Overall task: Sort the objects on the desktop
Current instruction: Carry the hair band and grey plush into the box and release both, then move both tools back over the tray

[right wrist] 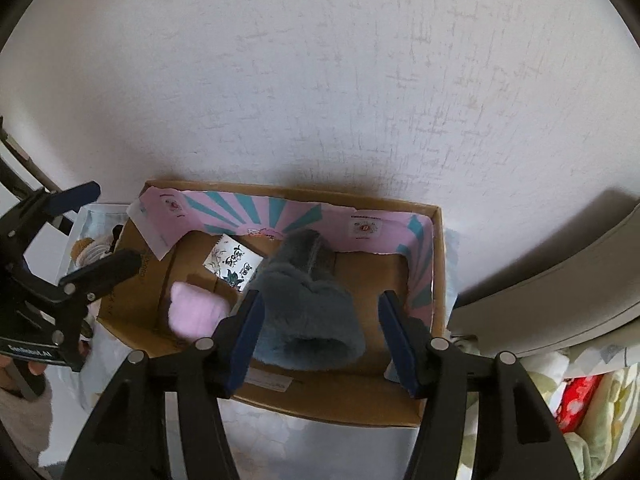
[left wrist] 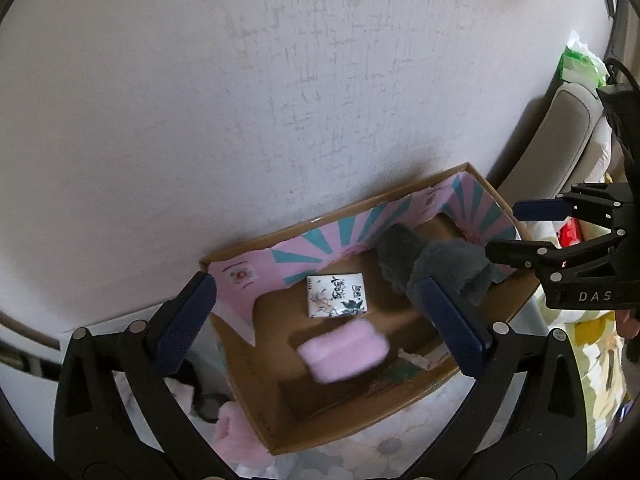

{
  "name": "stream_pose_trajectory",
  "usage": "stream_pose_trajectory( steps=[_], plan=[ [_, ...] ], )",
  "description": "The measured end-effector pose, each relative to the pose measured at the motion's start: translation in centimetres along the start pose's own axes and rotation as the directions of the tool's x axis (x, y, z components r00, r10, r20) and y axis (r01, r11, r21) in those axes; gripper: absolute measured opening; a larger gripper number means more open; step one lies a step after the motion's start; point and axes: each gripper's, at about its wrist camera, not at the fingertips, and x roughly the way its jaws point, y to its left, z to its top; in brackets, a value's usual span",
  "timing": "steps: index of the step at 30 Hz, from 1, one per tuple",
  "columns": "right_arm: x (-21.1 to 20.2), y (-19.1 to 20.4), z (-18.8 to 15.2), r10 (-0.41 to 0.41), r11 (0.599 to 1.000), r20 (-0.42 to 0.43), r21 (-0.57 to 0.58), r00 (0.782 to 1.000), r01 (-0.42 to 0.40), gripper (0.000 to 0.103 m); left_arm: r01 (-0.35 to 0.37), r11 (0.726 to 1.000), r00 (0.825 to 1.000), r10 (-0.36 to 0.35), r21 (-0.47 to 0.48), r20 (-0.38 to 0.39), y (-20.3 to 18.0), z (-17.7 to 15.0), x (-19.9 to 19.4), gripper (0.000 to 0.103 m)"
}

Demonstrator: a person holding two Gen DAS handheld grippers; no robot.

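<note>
Left wrist view shows the left gripper (left wrist: 320,316) with its jaws spread wide over an open cardboard box (left wrist: 280,436); nothing sits between the blue pads, and a blurred pink fluffy item (left wrist: 343,351) lies on the box floor below the gap, toward 6 o'clock of a small white printed packet (left wrist: 337,295). The blur on the pink piece makes it hard to say whether it rests flat. A grey-blue fluffy item (left wrist: 432,266) stands toward 2 o'clock in the box, partly hidden behind the left gripper's right finger (left wrist: 456,328). The right gripper (left wrist: 516,228) enters from 3 o'clock, its jaws parted, its body cut off by the frame edge. In the right wrist view the right gripper (right wrist: 324,336) is about half open, and the grey-blue fluffy item (right wrist: 308,304) sits in the gap; the left pad (right wrist: 246,340) is against or just beside its fur, the right pad (right wrist: 400,340) clearly apart, so there is no grip on it. The pink fluffy item (right wrist: 196,312) lies at 9 o'clock of it, the packet (right wrist: 232,260) at 11 o'clock. The box wall (right wrist: 432,280) carries a pink and teal lining. The left gripper (right wrist: 96,224) shows at 9 o'clock, wide open. Another pink furry thing (left wrist: 236,436) outside the box at 7 o'clock is largely hidden by the left gripper's frame.
</note>
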Motion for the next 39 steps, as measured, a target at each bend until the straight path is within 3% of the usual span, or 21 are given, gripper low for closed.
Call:
stream_pose_trajectory(
  steps=[25,33,39],
  plan=[
    [-3.4,4.1,-1.1,-0.016,0.999,0.045,-0.040,0.999,0.018,0.055,0.002,1.000,0.997,0.000,-0.025,0.076,2.4,-1.5,-7.6,0.103],
    [-5.2,6.0,-1.0,-0.035,0.996,0.071,-0.082,0.997,0.041,0.055,-0.030,0.999,0.994,0.034,-0.045,0.107,5.8,-2.4,-11.6,0.103],
    [-7.2,8.2,-1.1,0.030,0.992,0.100,-0.123,0.995,-0.017,0.055,-0.081,0.992,0.989,0.092,-0.092,0.120,9.9,-4.5,-15.9,0.103]
  ],
)
